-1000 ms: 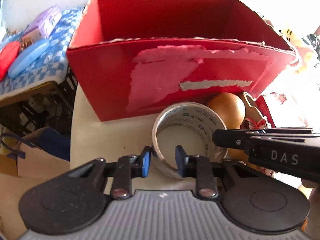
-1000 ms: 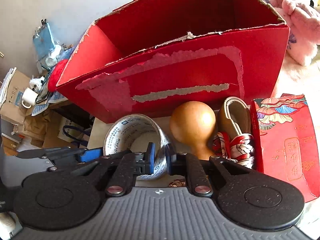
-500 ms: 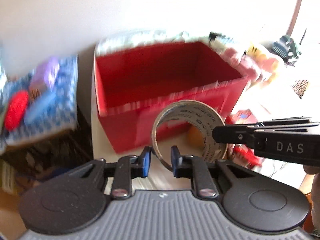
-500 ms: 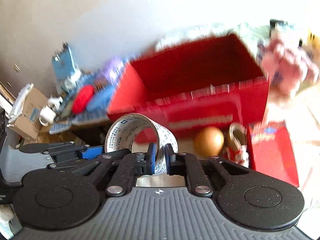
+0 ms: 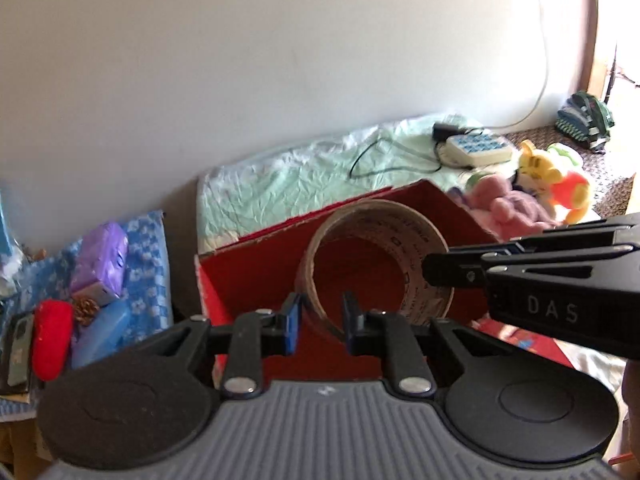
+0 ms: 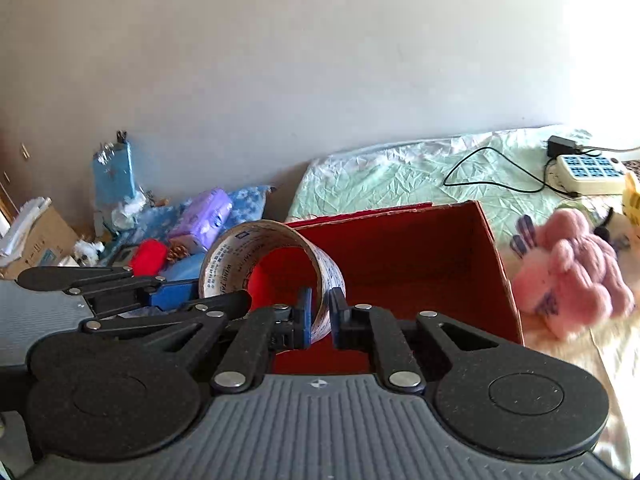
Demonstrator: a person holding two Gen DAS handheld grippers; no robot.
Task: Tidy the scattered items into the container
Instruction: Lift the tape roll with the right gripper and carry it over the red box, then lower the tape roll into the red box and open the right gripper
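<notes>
Both grippers are sharing one load here: the tape roll (image 5: 376, 264) is hanging in the air between them, right above the red box (image 6: 420, 264). The left gripper (image 5: 320, 320) is clenching the roll's near wall, one pad outside and one inside the ring. The right gripper (image 6: 320, 314) is pinching the opposite side of the same wall, jaws drawn tight on the thin band. In the left wrist view the right gripper is reaching in from the right edge, its tip meeting the roll's far rim.

Where is the roll? Clear of any surface, tilted, with the open box showing straight through its hole. It is sitting over the box mouth, not yet inside it, as far as I can judge.

Progress check: the box interior that is showing looks bare red cardboard, so nothing seems to be stowed yet, though the floor of the box is partly hidden behind the grippers. This roll looks like the first item going in, and the lift part is done. What is left for it is a short lowering and a release from both sides.

Other scattered items are not showing right now; the box front and whatever lies below it are hidden by the gripper bodies. A pink plush (image 6: 568, 280) is lying on the bed just right of the box, and a red pouch (image 5: 52, 344) is resting on the blue cloth to the left. Whether those belong to the job I cannot tell.
</notes>
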